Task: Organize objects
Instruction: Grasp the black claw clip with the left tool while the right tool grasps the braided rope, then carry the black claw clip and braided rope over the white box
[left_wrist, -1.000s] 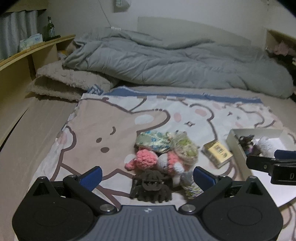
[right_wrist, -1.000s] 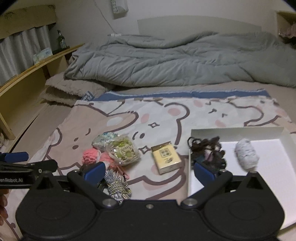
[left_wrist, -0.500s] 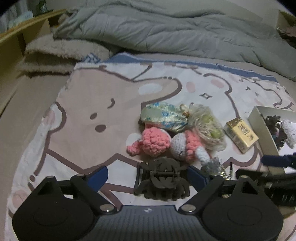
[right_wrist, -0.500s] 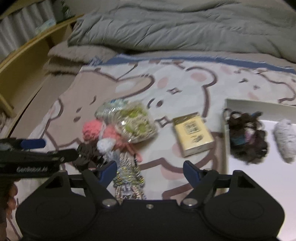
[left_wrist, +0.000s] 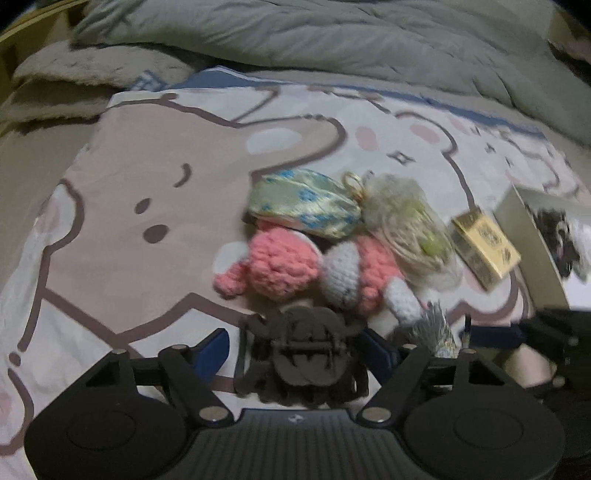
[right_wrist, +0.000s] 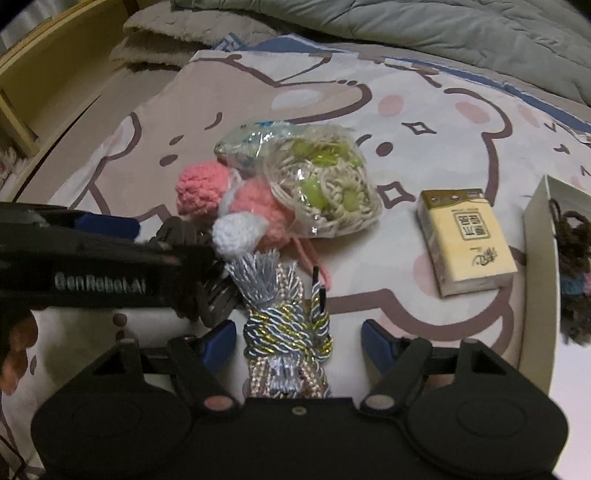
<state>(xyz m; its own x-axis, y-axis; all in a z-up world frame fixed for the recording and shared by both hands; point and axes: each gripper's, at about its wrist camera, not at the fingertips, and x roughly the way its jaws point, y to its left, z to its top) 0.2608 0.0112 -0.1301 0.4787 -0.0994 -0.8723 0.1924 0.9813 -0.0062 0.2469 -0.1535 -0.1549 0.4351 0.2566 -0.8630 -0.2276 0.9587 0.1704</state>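
A dark brown hair claw clip (left_wrist: 299, 354) lies on the cartoon-bear blanket (left_wrist: 147, 166), between the blue pads of my left gripper (left_wrist: 295, 350). Its jaws are closing, with a thin gap still showing at the left pad (left_wrist: 216, 350). A silver-and-gold braided tassel cord (right_wrist: 288, 332) lies between the pads of my right gripper (right_wrist: 299, 343). Those jaws are also closing, with clear space on both sides. In the right wrist view the left gripper (right_wrist: 92, 258) reaches in from the left over the clip (right_wrist: 210, 299).
Behind the clip lie a pink-and-white crochet toy (left_wrist: 295, 266), a green-blue brocade pouch (left_wrist: 303, 206) and a clear bag of cord with green beads (right_wrist: 325, 188). A yellow tissue pack (right_wrist: 465, 243) and a white box (right_wrist: 539, 258) holding dark yarn sit to the right. A grey duvet (left_wrist: 332, 37) lies behind.
Both grippers have come down toward the pile and their jaws have narrowed, the left around the claw clip and the right around the tassel cord. The objects have not moved.
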